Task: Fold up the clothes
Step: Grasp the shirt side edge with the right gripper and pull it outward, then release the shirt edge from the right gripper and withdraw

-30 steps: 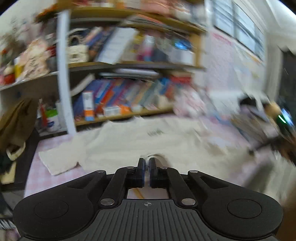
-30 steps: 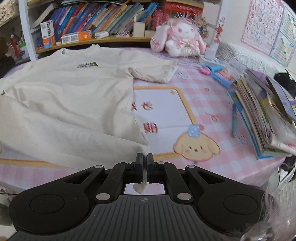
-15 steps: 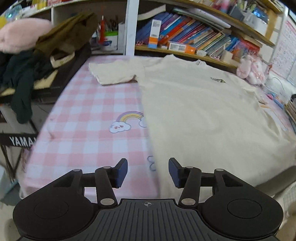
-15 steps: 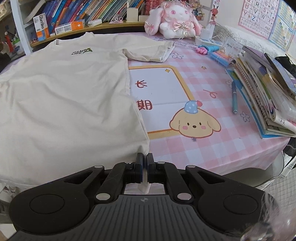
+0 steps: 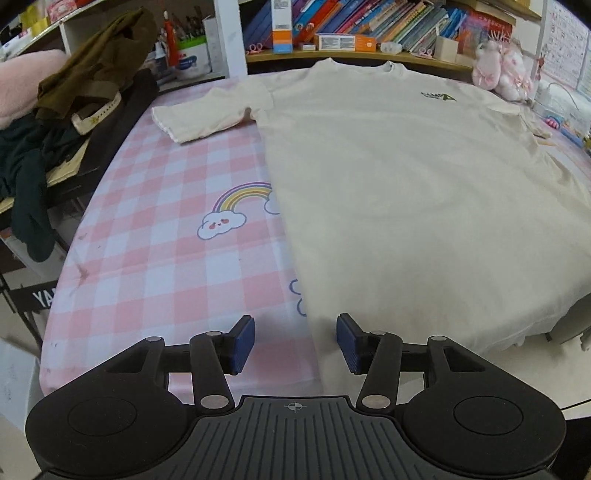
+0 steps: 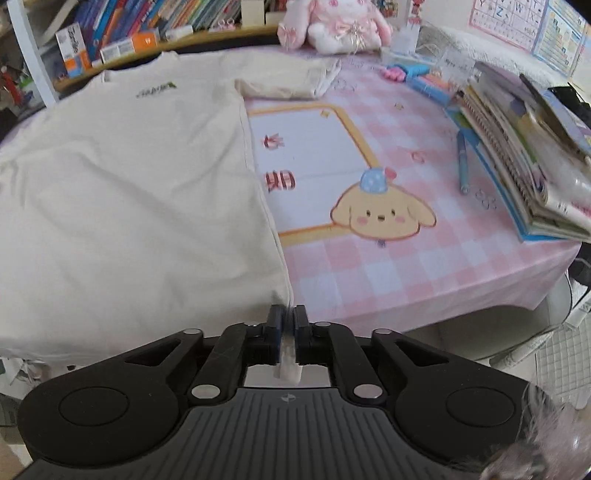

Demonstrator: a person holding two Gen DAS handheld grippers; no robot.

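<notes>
Cream T-shirt (image 5: pixel 406 192) lies spread flat, front up, on the pink checked tablecloth (image 5: pixel 159 266), collar toward the bookshelf (image 5: pixel 354 33), hem hanging over the near table edge. Left gripper (image 5: pixel 295 341) released, jaws apart over the shirt's near left hem corner, nothing pinched. Right gripper (image 6: pixel 286 332) has just been opening; jaws barely apart, shirt's right hem corner between them, whether the pads press on it I cannot tell. Right of the shirt: stack of books (image 6: pixel 524 147), blue pen (image 6: pixel 461 162). Pink plush rabbit (image 6: pixel 332 26) beyond its right sleeve. Dark clothes pile (image 5: pixel 74 107) off its left sleeve.
</notes>
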